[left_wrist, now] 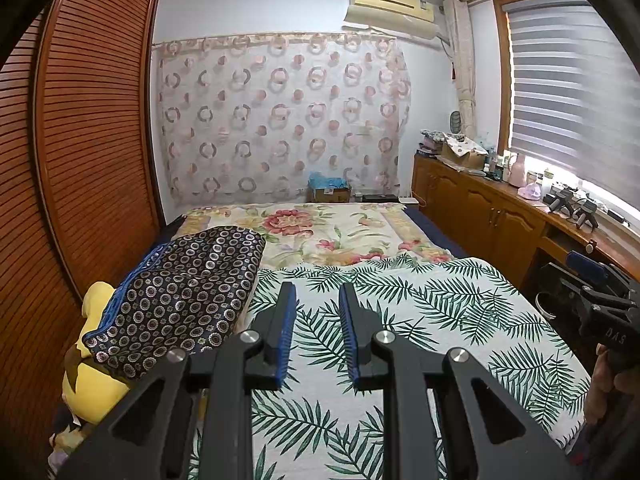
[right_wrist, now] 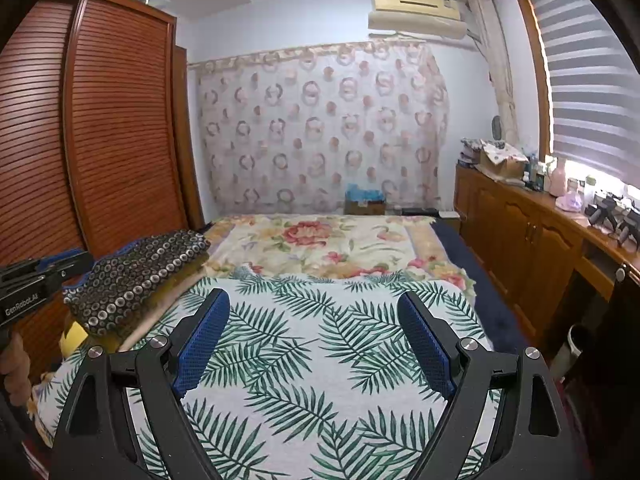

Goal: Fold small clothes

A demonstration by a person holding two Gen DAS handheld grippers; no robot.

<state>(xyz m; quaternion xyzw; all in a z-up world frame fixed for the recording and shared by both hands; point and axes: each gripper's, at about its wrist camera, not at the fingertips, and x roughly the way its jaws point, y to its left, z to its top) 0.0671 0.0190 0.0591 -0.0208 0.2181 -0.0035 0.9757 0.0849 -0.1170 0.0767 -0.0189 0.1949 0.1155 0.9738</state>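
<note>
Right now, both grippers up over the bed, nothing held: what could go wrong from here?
1. The dark patterned garment lies folded near the bed's left edge on a yellow item; a sideways tug could drag it off.
2. The left gripper has only a narrow gap, so it may push the cloth instead of pinching it. The right gripper is wide open.
3. The leaf-print cover could get pinched along with the garment.

Left gripper, right gripper: black angular linkages, silver pivot screws, blue ribbed pads; "GenRobot.AI" printed white.
</note>
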